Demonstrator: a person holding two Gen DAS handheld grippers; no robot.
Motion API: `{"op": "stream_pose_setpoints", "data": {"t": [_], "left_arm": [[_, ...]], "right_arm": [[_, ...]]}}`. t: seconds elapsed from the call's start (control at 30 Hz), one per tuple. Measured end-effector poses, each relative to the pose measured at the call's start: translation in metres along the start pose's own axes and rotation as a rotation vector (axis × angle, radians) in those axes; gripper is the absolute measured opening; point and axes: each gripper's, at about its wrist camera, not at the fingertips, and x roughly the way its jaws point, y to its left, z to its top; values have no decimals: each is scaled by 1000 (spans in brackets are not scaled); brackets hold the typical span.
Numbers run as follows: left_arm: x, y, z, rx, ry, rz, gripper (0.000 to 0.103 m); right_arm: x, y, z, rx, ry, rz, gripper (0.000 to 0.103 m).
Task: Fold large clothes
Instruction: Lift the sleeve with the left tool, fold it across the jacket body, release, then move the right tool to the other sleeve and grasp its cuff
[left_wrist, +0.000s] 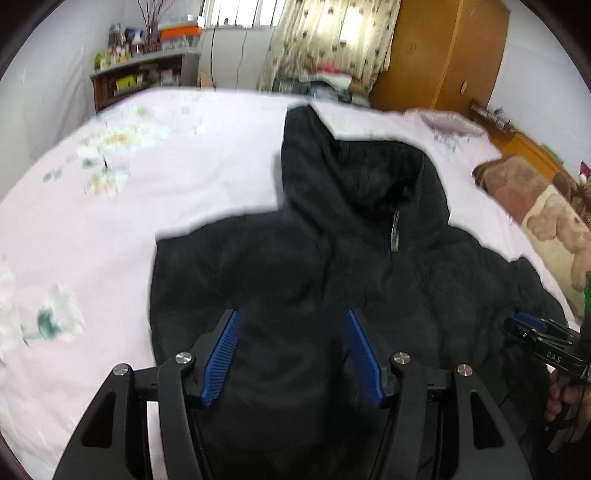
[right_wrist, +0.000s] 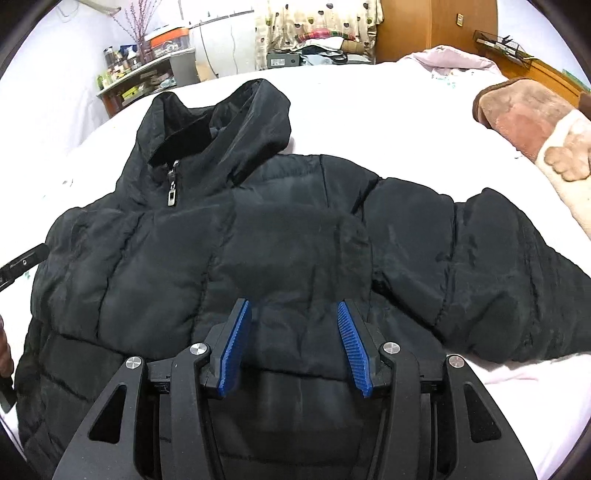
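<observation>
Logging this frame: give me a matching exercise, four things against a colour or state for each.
Things:
1. puffer jacket
2. zipper pull
3. plush blanket
4. right gripper

Colour or state:
A. silver metal
B. open, nothing between its fingers
C. brown and cream
D. black, spread flat on the bed

Pairs: 1-D, 2-A, 3-C, 4-B

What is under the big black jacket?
The black jacket lies flat on a bed with a pale pink sheet, which shows all around it. The sheet directly beneath is covered, so anything hidden there cannot be seen. Both open grippers, left and right, are over it.
</observation>
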Motion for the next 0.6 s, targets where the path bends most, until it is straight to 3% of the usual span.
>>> {"op": "stream_pose_setpoints", "data": {"t": [0.1,0.2,0.33,0.6], "left_arm": [[22,-2,-13,16,72,34,61],[11,-9,-9,25,75,11,61],[-25,-21,-13,35,39,-32,61],[-111,-48,-51,24,-41,-105,61]], "right_arm": [[27,-3,-9,11,101,8,49],[18,-3,-6,16,86,-9,49],[-15,-1,-8,27,48,-9,49],[-94,-8,-41,82,-25,-27,49]]}}
